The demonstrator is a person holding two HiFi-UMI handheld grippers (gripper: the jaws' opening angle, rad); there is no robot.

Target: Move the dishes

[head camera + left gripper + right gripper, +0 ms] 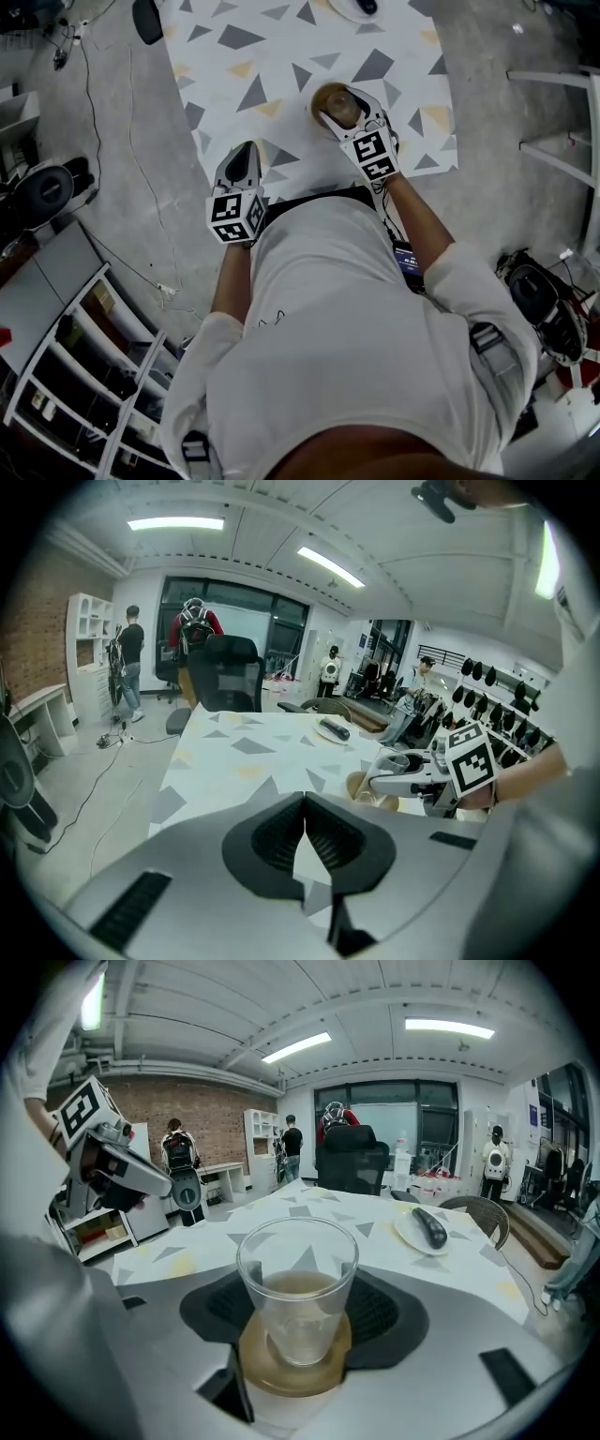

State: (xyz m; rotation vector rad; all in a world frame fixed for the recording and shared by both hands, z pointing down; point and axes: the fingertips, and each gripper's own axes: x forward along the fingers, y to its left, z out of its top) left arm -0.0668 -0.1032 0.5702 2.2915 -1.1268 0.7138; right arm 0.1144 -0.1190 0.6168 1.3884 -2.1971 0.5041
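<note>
A clear drinking glass (298, 1283) stands between the jaws of my right gripper (298, 1314), which is shut on it. Right under the glass lies a round brown coaster (292, 1377) on the white table with grey and yellow triangles (309, 1208). I cannot tell whether the glass rests on the coaster or hangs just above it. In the head view the right gripper (342, 105) holds the glass at the table's near edge. My left gripper (239, 169) hovers left of it over the table's corner, jaws shut and empty (302, 832). A white plate (412, 1234) with a dark long object lies at the far end.
A black office chair (352, 1168) and a wicker chair (478, 1211) stand at the table's far end. Several people stand in the background by the windows and shelves. On the floor to the left are cables (131, 169), a round fan (42, 192) and a shelf unit (84, 366).
</note>
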